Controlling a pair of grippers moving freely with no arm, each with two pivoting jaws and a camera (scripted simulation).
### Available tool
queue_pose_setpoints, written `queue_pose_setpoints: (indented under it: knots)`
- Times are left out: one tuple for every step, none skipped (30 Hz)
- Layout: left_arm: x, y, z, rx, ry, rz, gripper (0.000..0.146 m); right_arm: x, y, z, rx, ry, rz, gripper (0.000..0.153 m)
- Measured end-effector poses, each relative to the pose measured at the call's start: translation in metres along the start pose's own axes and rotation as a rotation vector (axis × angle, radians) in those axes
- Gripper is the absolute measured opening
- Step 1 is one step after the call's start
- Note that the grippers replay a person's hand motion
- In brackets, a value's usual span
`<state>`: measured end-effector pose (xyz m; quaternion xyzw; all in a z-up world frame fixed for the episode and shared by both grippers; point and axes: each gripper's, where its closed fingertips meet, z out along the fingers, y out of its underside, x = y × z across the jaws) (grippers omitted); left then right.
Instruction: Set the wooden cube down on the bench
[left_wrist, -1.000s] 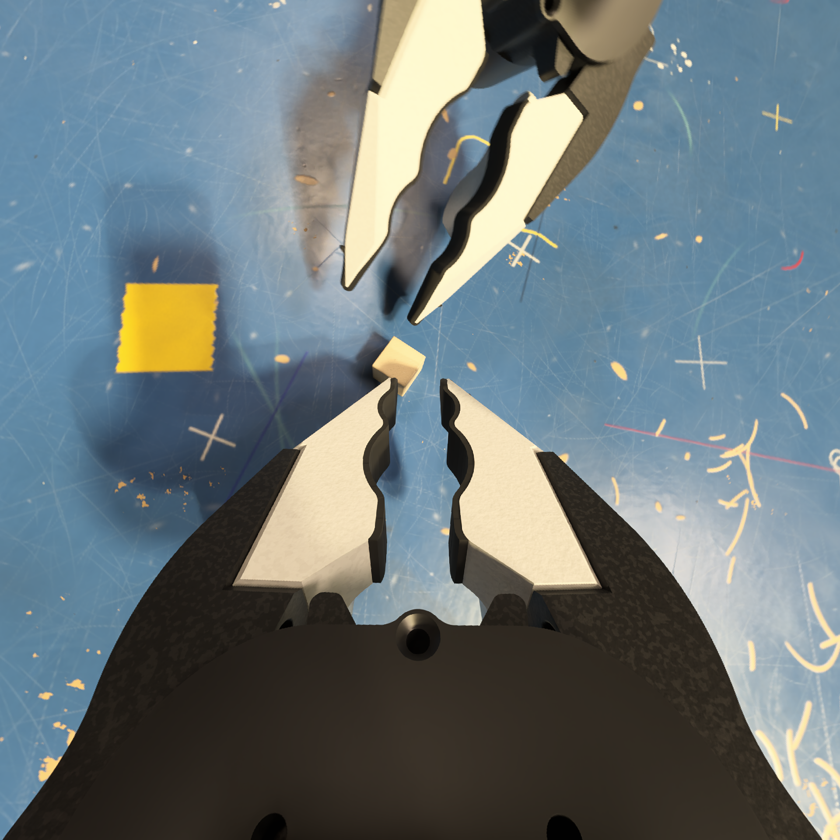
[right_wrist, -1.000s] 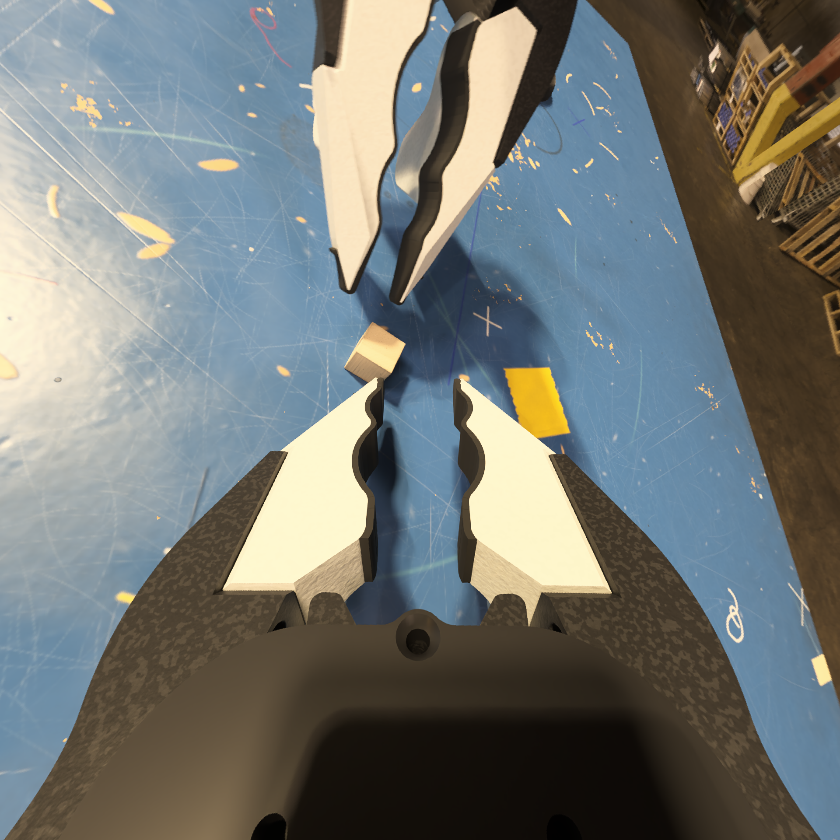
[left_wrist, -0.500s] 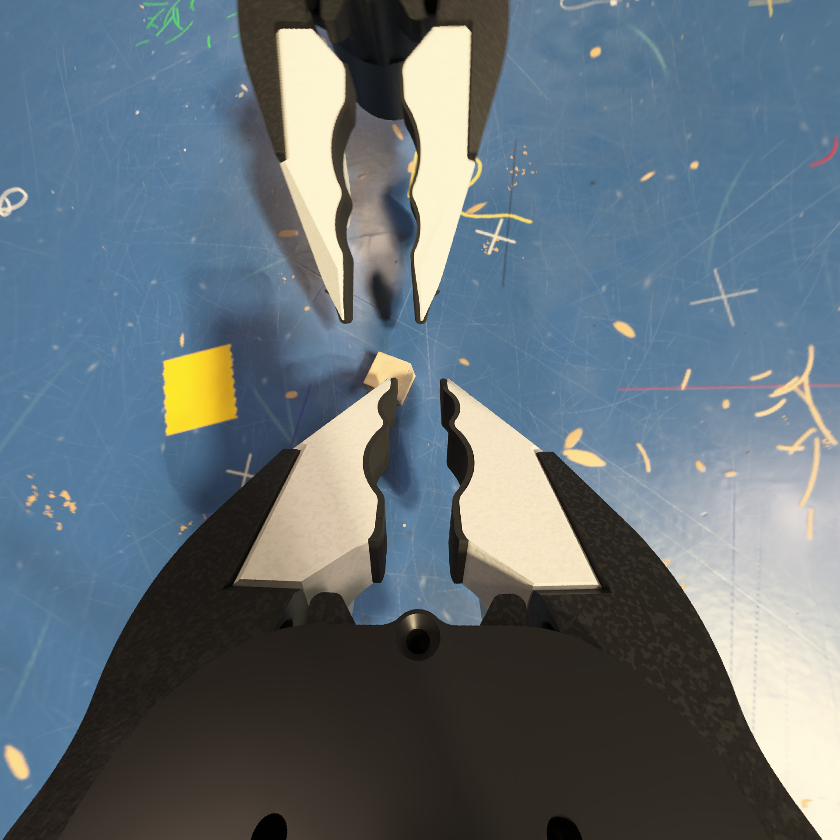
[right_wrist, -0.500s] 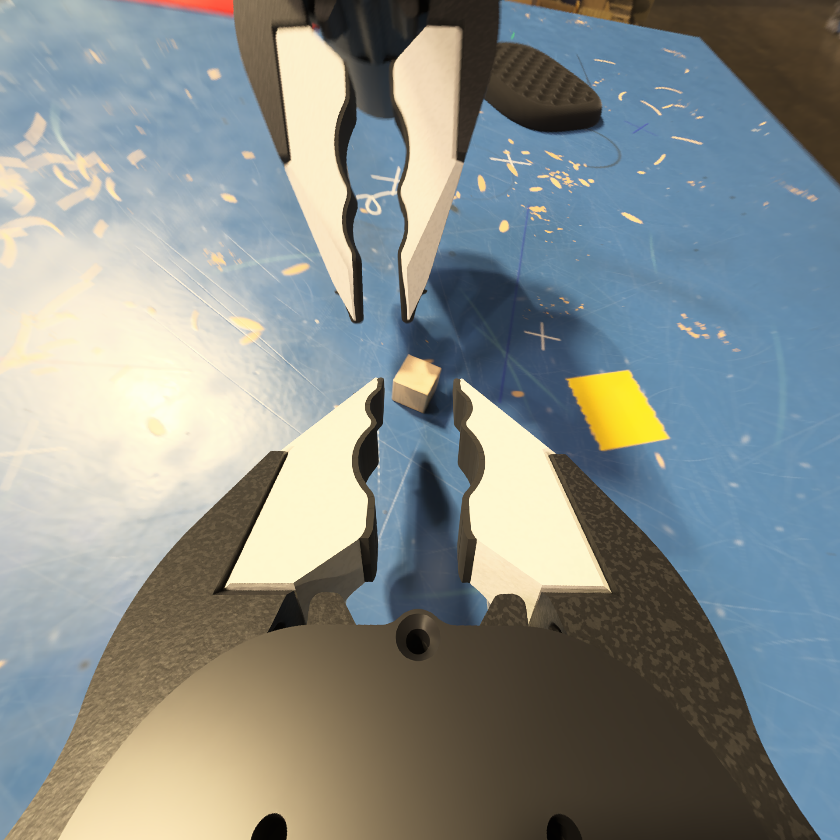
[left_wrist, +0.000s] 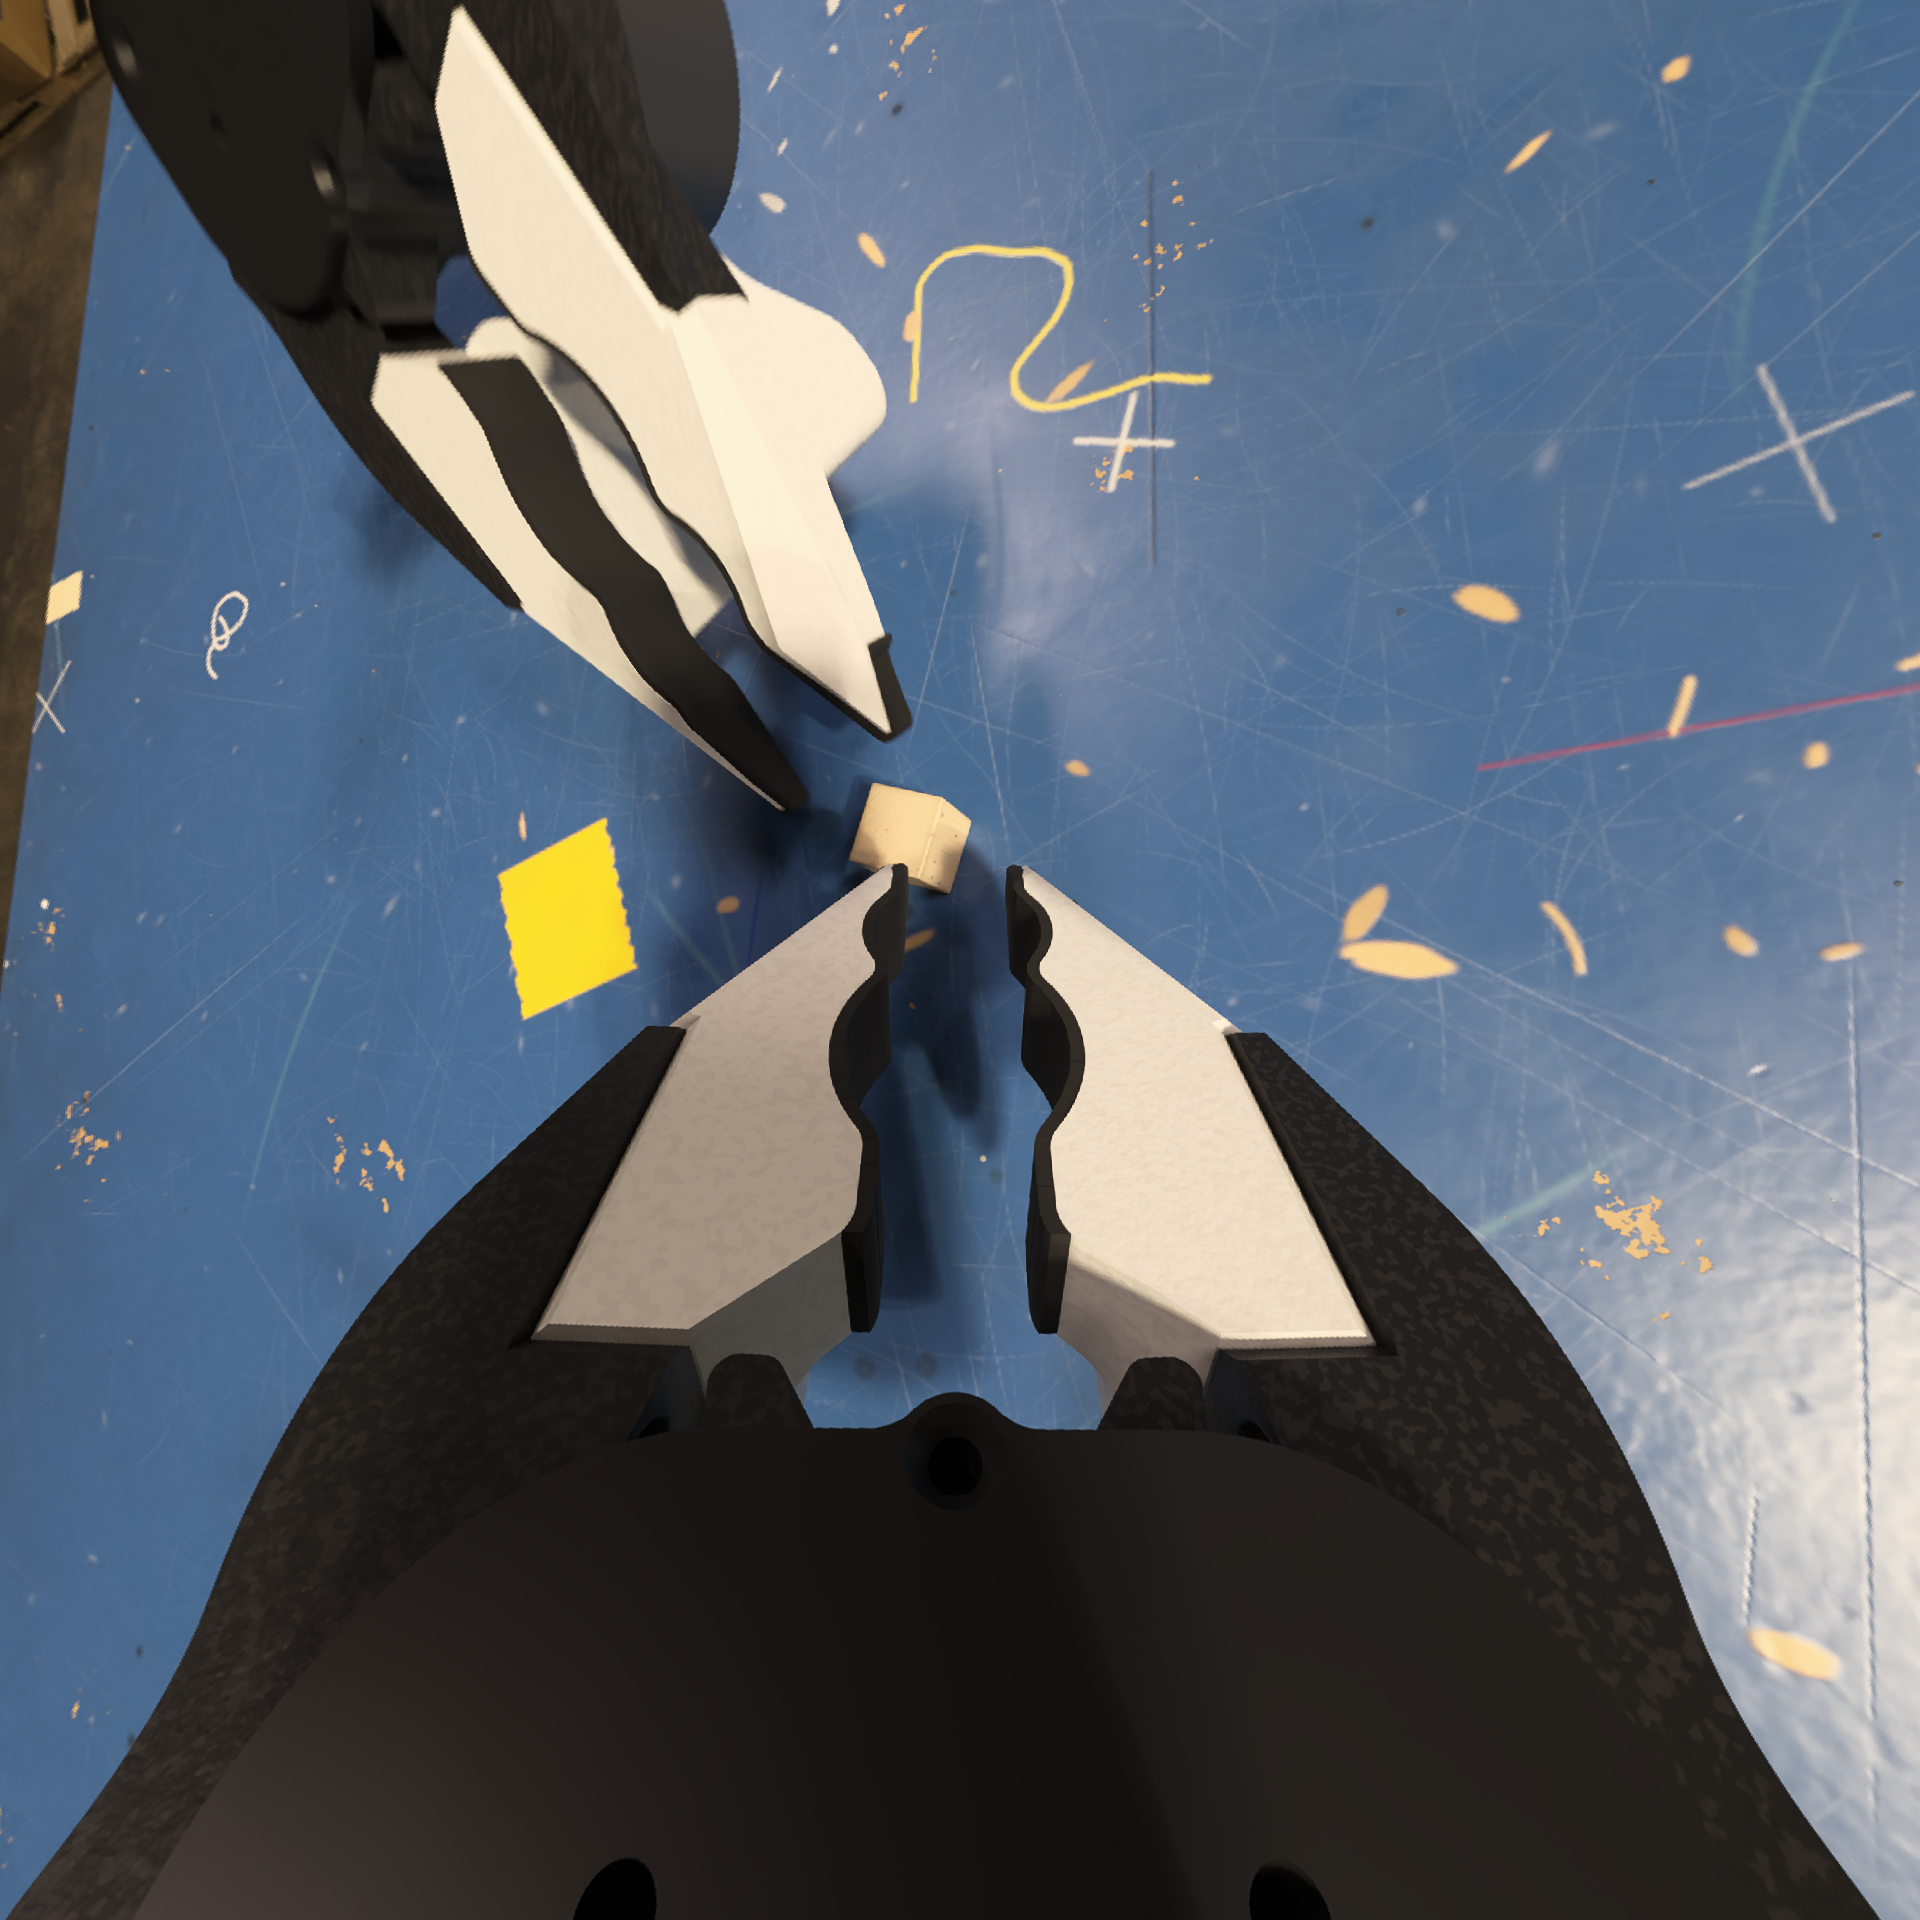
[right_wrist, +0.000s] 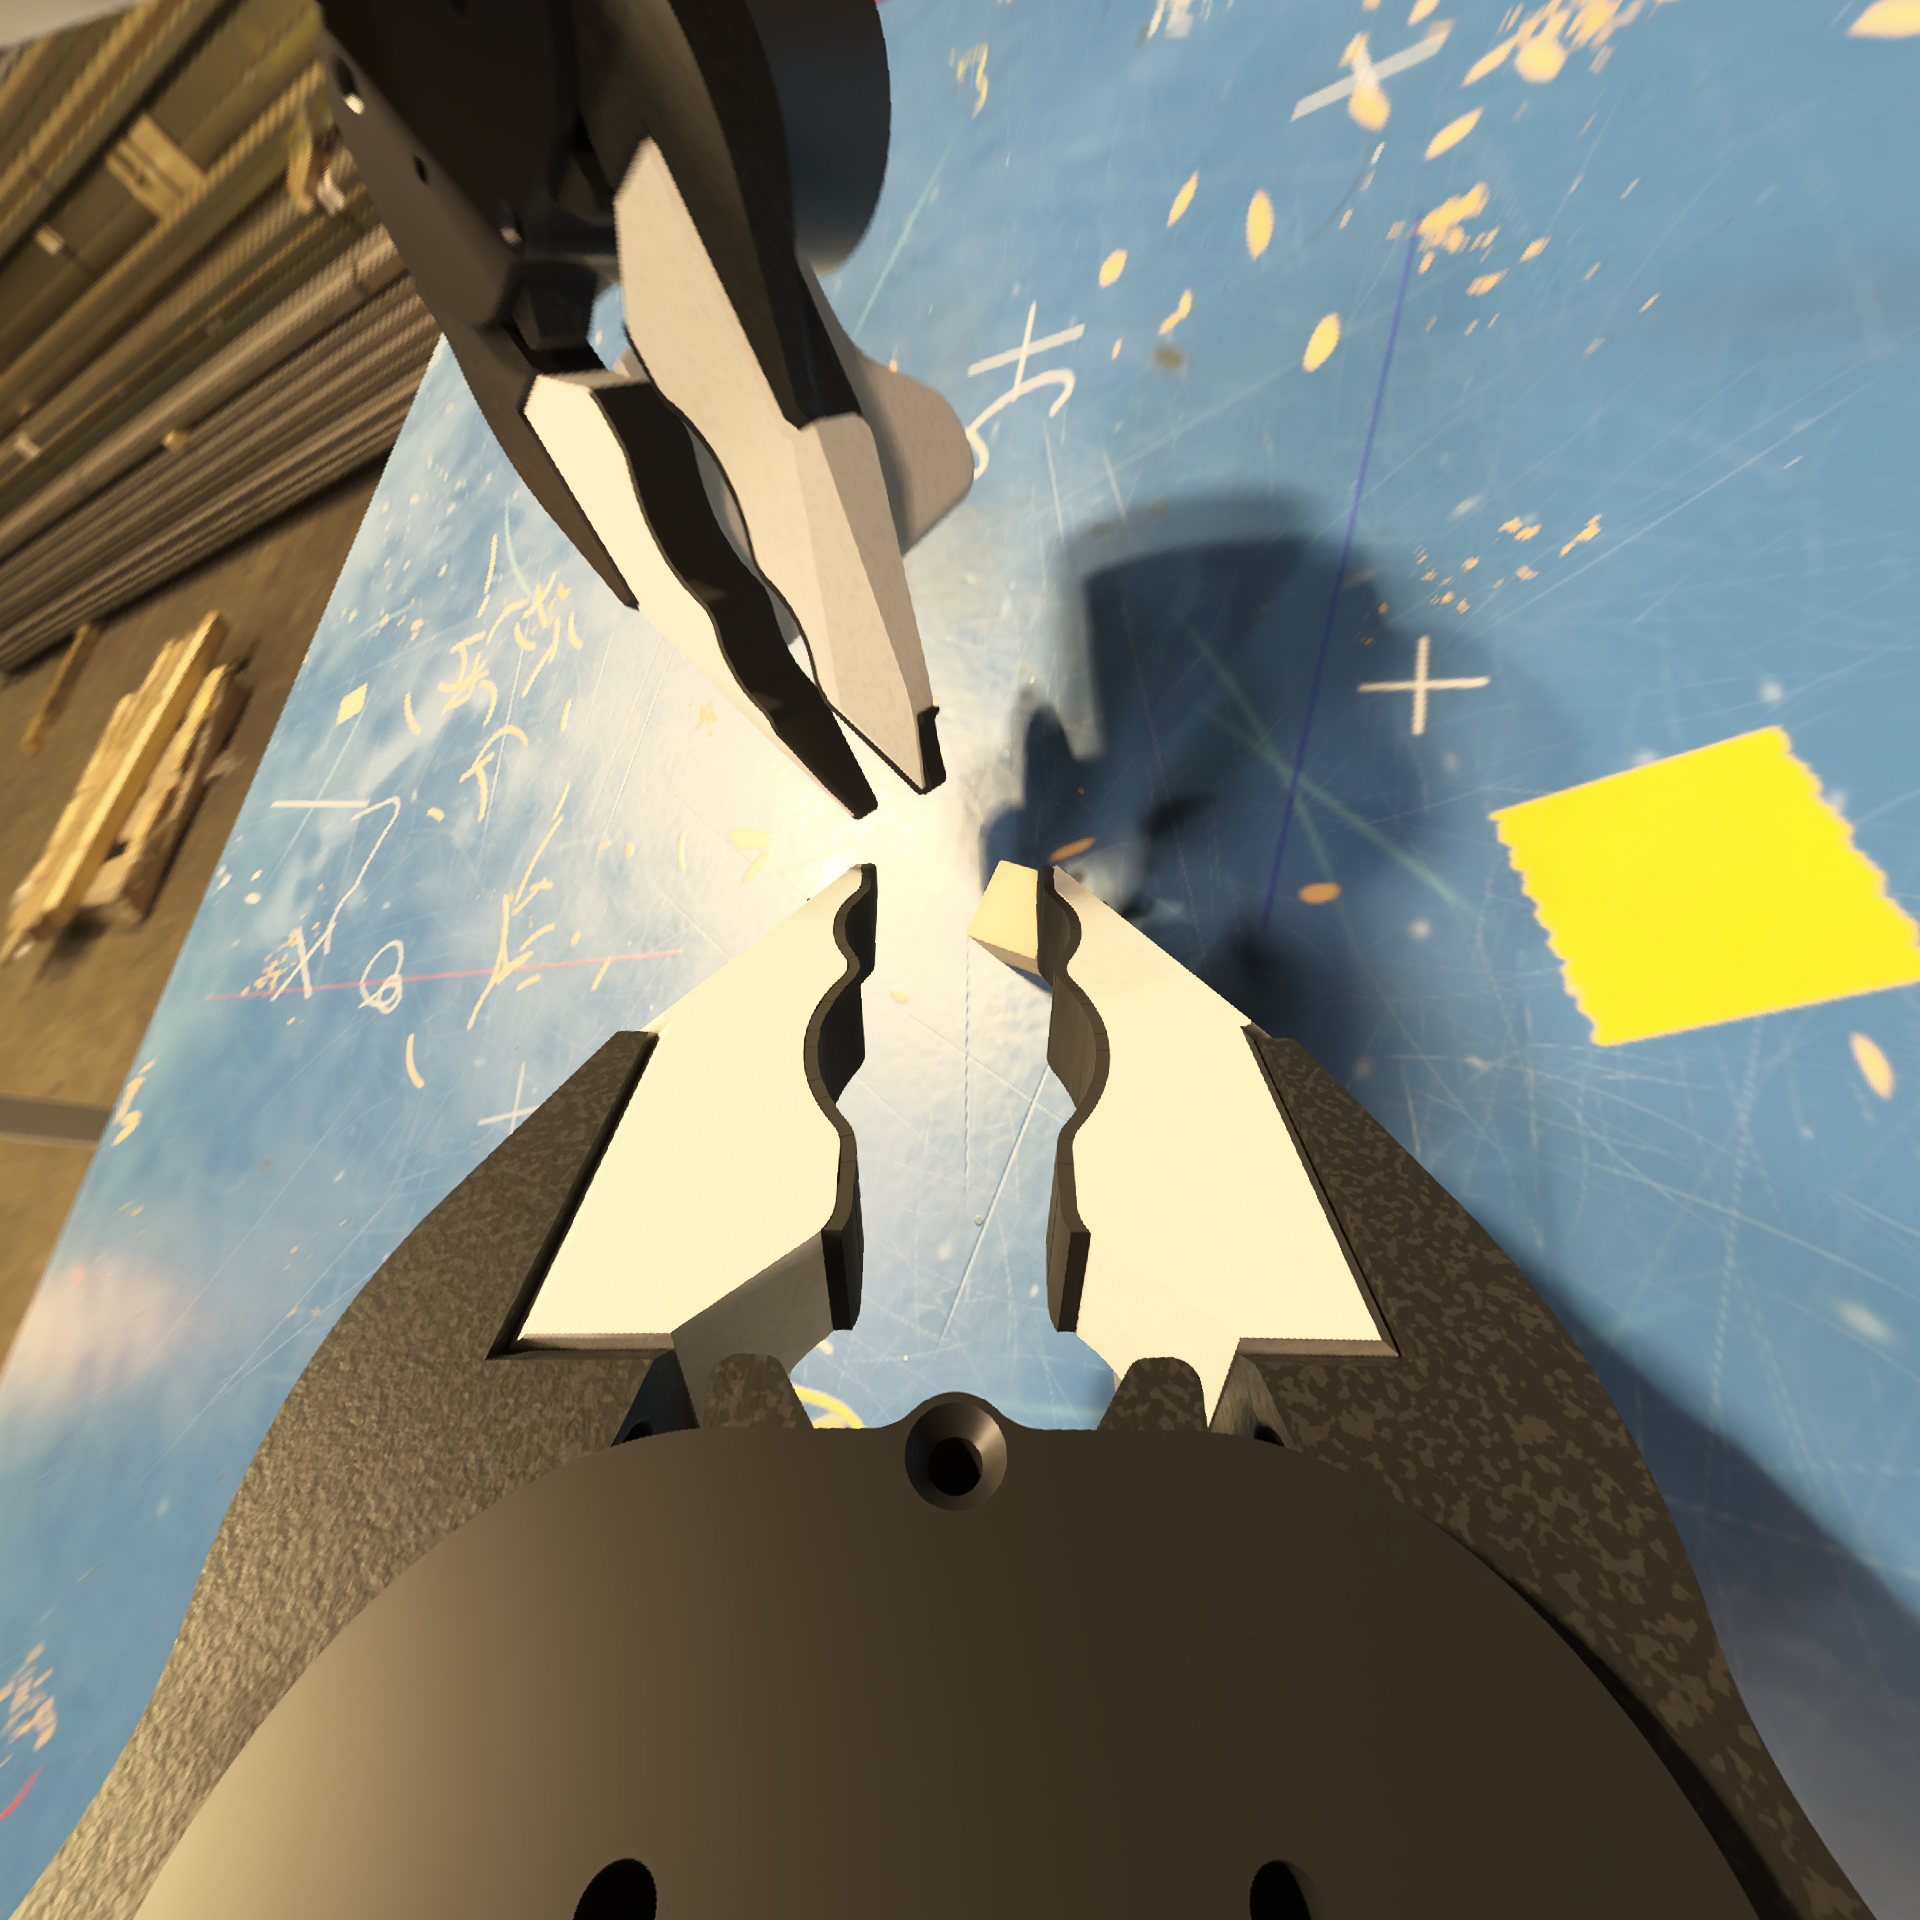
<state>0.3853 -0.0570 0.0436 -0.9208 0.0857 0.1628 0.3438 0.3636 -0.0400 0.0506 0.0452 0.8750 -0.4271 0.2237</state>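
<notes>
The small pale wooden cube (left_wrist: 909, 836) lies on the scratched blue bench (left_wrist: 1455, 1039), held by neither gripper. My left gripper (left_wrist: 956, 881) is open and empty, and its left fingertip overlaps the cube's near edge. My right gripper (left_wrist: 844, 764) comes in from the upper left, open, with its tips just left of the cube. In the right wrist view my right gripper (right_wrist: 958, 876) is open and the cube (right_wrist: 1006, 920) is partly hidden by its right fingertip; I cannot tell whether they touch. The left gripper (right_wrist: 899, 792) points in from above there.
A yellow square patch (left_wrist: 566, 914) lies flat on the bench left of the cube; it also shows in the right wrist view (right_wrist: 1704, 883). The bench's edge runs close on the left (right_wrist: 312, 644), with floor, wooden planks (right_wrist: 125, 779) and metal racking beyond. Wood chips and chalk marks dot the top.
Both views have swung round: the opposite gripper moved from straight ahead to the upper left. In the right view the cube shifted from between the fingertips to the right fingertip. Both jaws stayed open.
</notes>
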Motion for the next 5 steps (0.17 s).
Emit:
queue_pose_setpoints:
  knots:
    - [-0.0006, 0.0004, -0.0004, 0.000, -0.005, 0.004, 0.019, 0.0007, 0.0020, 0.0036, -0.038, -0.024, 0.018, 0.030]
    - [-0.0008, 0.0009, -0.0007, -0.003, -0.010, 0.010, 0.019, 0.0001, 0.0035, 0.0065, -0.071, -0.053, 0.037, 0.029]
    - [-0.0003, 0.0018, -0.0008, -0.006, -0.009, 0.017, 0.019, -0.0006, 0.0040, 0.0086, -0.096, -0.082, 0.052, 0.024]
    - [-0.0004, 0.0030, -0.0009, -0.012, -0.008, 0.020, 0.018, 0.0006, 0.0032, 0.0102, -0.105, -0.094, 0.058, 0.017]
    - [-0.0012, 0.0046, -0.0010, -0.024, -0.016, 0.021, 0.017, 0.0023, 0.0018, 0.0110, -0.101, -0.090, 0.051, 0.012]
